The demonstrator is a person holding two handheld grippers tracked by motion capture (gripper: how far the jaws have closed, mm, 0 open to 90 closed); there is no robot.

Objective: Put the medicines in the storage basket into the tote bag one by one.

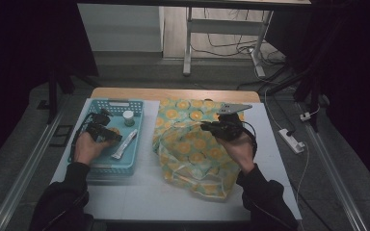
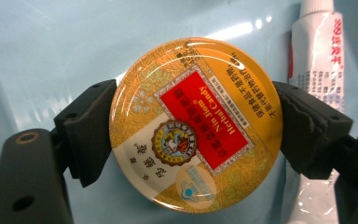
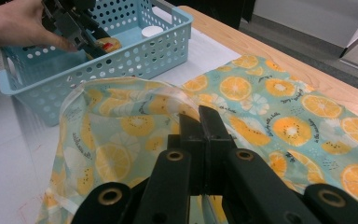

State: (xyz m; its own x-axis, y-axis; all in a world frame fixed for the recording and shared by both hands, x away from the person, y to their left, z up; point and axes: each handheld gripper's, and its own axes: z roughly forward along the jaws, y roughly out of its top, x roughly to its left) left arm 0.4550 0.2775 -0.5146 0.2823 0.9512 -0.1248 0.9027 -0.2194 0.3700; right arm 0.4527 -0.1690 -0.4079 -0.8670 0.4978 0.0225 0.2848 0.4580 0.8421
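A person works two hand-held grippers at a white table [image 1: 125,192], using a blue perforated basket [image 1: 92,166] as the reference point. Inside the basket, the left gripper [image 2: 193,126] has its two black jaws set on opposite sides of a round yellow candy tin [image 2: 195,125], the pads touching its rim at left and right in the left gripper view. The tin lies flat on the basket floor, label up, its red panel reading "Herbal Candy". A white tube [image 2: 318,56] lies just beside the tin in the basket, close behind one jaw. In the high view the left gripper [image 1: 107,132] sits over the basket's middle, with a small white-capped jar [image 1: 128,117] near the basket's far wall and the tube [image 1: 125,143] angled across the floor toward the near right corner.

To the right of the basket, an orange-slice patterned bag [image 1: 192,149] lies spread on the table. The right gripper [image 3: 200,116] has its jaws pressed together on the bag's rim, holding the mouth lifted open on the side facing the basket. In the high view the right gripper [image 1: 212,127] hangs over the bag's upper part, well apart from the basket.
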